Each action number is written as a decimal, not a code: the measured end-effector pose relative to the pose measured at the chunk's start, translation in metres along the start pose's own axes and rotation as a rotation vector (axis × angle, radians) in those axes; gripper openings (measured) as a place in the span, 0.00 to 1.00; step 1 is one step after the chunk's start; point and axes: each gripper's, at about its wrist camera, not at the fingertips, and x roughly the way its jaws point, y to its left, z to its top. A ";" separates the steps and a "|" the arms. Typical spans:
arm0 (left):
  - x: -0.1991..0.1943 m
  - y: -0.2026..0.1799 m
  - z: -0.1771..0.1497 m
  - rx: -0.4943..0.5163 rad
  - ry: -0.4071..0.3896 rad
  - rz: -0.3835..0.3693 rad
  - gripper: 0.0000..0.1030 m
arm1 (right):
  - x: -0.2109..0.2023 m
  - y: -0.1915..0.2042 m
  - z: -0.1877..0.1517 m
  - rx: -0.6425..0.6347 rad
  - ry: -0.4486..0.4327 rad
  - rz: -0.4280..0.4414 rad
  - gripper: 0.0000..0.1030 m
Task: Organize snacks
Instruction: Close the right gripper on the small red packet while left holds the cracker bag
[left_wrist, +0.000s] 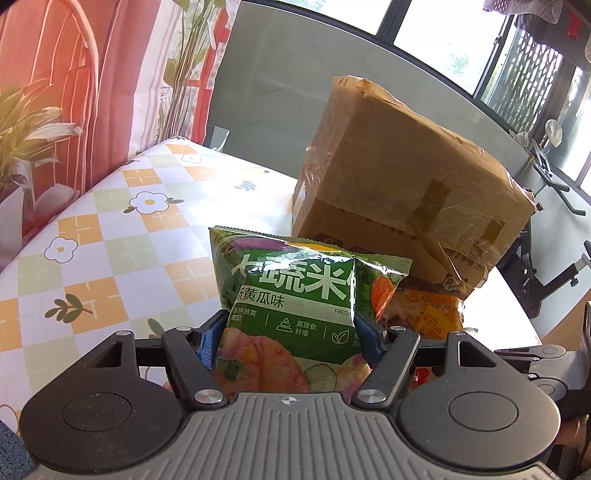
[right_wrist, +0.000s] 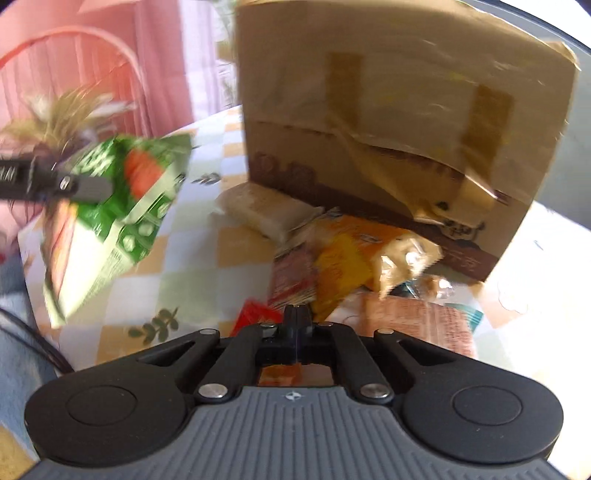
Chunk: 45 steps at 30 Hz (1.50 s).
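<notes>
While pads (left_wrist: 207, 341) pinch green packet (left_wrist: 291, 314), upright

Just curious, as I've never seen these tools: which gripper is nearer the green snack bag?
Left. The left gripper has its jaws clamped on the green snack bag; the right gripper, jaws shut, sits apart over the snack pile.

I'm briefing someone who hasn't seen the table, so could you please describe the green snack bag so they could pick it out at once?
Find the big taped cardboard box on the flower-patterned tablecloth. In front of it, the left gripper holds a snack bag upright between its jaws. It is the only green packet, with white lettering; the packets at the box's foot are orange and yellow.
</notes>
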 end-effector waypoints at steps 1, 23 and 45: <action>0.000 0.000 0.000 0.000 -0.001 -0.001 0.71 | 0.000 -0.002 0.001 0.009 0.004 -0.001 0.01; -0.004 -0.003 -0.002 -0.025 0.003 0.021 0.71 | 0.025 0.019 0.001 0.010 0.084 -0.012 0.51; -0.009 -0.012 0.001 0.023 -0.013 0.011 0.71 | 0.028 0.026 0.001 -0.070 0.072 -0.037 0.55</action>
